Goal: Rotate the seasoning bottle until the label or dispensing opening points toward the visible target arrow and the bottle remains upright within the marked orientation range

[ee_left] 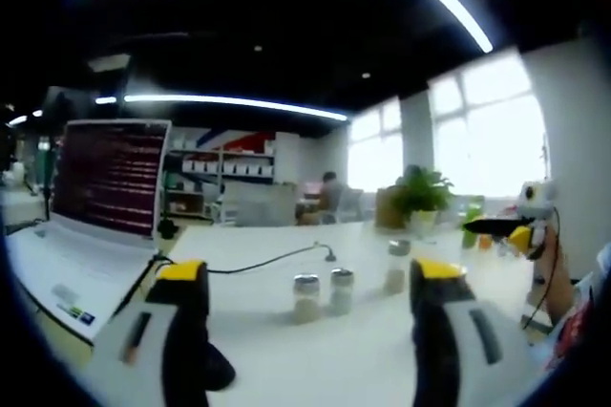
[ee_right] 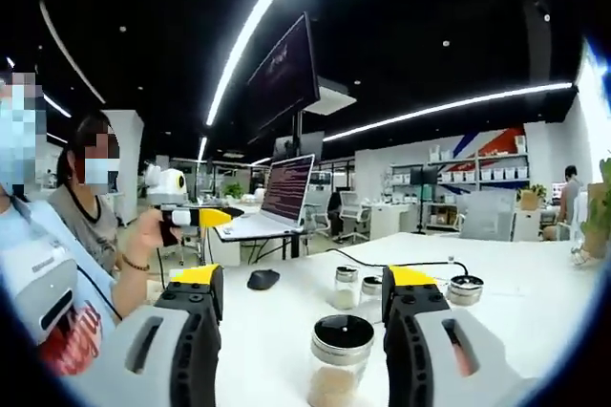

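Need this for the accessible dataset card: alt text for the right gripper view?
A seasoning jar with a dark lid stands upright on a white table between the open right gripper fingers, untouched. Two smaller shakers, a mouse and a laptop sit beyond; at left, a person holds the left gripper.

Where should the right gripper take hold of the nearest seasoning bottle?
Grip the glass body below the cap of the nearest bottle, coming level from the near side. It stands upright between the open right gripper jaws, and its round sides suit a two-jaw pinch.
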Motion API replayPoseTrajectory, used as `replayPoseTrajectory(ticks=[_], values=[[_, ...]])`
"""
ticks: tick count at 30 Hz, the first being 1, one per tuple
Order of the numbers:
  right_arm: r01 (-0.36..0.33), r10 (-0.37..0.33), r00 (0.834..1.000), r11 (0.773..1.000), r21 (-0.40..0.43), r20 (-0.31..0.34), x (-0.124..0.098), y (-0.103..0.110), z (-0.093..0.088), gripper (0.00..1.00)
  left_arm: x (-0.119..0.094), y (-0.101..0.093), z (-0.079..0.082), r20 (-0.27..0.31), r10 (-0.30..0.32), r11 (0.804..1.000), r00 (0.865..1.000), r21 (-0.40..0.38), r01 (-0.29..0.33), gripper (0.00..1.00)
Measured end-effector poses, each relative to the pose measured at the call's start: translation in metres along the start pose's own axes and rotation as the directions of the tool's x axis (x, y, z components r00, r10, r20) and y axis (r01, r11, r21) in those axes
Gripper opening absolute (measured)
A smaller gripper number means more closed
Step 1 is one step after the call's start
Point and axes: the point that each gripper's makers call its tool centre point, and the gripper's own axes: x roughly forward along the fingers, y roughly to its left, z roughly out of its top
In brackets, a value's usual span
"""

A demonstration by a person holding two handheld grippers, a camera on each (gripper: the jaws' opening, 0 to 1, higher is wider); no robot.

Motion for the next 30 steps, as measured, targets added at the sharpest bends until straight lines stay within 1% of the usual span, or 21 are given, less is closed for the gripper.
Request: replayPoseTrajectory(ticks=[2,3,4,5,8,10,11,12,15,19,21,23,26,30], values=[[-0.011,0.011,1.0,1.0,0.002,-0.003,0.0,-0.007,-0.003,0.68,0.001,0.001,-0.004,-0.014,0.0,1.0,1.0,-0.005,0.0,0.92],[-0.012,0.012,1.0,1.0,-0.001,-0.015,0.001,-0.01,-0.006,0.67,0.001,0.001,-0.005,-0.019,-0.001,1.0,1.0,-0.005,0.001,0.92],[0.001,-0.002,0.999,1.0,-0.026,-0.047,0.0,-0.014,-0.012,0.67,0.001,0.002,-0.006,-0.022,0.0,1.0,1.0,-0.007,0.0,0.92],[0.016,-0.02,0.998,0.999,-0.049,-0.063,0.0,-0.019,-0.015,0.67,0.001,0.003,-0.006,-0.022,0.004,1.0,1.0,-0.011,-0.004,0.92],[0.012,-0.016,0.997,0.998,-0.06,-0.07,0.003,-0.025,-0.019,0.67,0.001,0.003,-0.006,-0.023,0.004,1.0,1.0,-0.013,-0.004,0.92],[-0.045,0.042,0.997,0.998,-0.038,-0.066,0.004,-0.022,-0.022,0.67,0.001,0.001,-0.006,-0.023,-0.001,1.0,1.0,-0.011,0.0,0.92],[-0.077,0.076,0.995,0.997,-0.011,-0.068,0.005,-0.02,-0.025,0.67,0.001,0.0,-0.006,-0.022,-0.001,1.0,1.0,-0.011,0.001,0.92],[-0.089,0.089,0.994,0.996,0.006,-0.065,0.005,-0.02,-0.026,0.67,0.001,0.0,-0.006,-0.021,-0.001,1.0,1.0,-0.011,0.0,0.91],[-0.107,0.108,0.992,0.994,0.024,-0.06,0.005,-0.022,-0.032,0.67,0.001,0.0,-0.008,-0.026,-0.001,1.0,1.0,-0.01,0.001,0.91],[-0.123,0.125,0.989,0.992,0.034,-0.074,0.005,-0.027,-0.045,0.66,0.003,-0.001,-0.009,-0.029,-0.003,1.0,1.0,-0.012,0.003,0.91],[-0.146,0.147,0.988,0.989,0.032,-0.052,0.006,-0.027,-0.048,0.64,0.004,-0.001,-0.009,-0.032,-0.006,1.0,0.999,-0.011,0.006,0.91],[-0.16,0.162,0.986,0.984,0.073,-0.028,0.009,-0.027,-0.051,0.65,0.005,-0.001,-0.009,-0.033,-0.008,1.0,0.999,-0.009,0.008,0.91],[-0.169,0.172,0.985,0.982,0.087,-0.033,0.014,-0.029,-0.058,0.65,0.006,0.0,-0.01,-0.037,-0.011,1.0,0.999,-0.015,0.01,0.91],[-0.19,0.195,0.979,0.978,0.081,-0.054,0.022,-0.024,-0.067,0.64,0.008,0.0,-0.011,-0.04,-0.014,1.0,0.999,-0.012,0.014,0.91]])
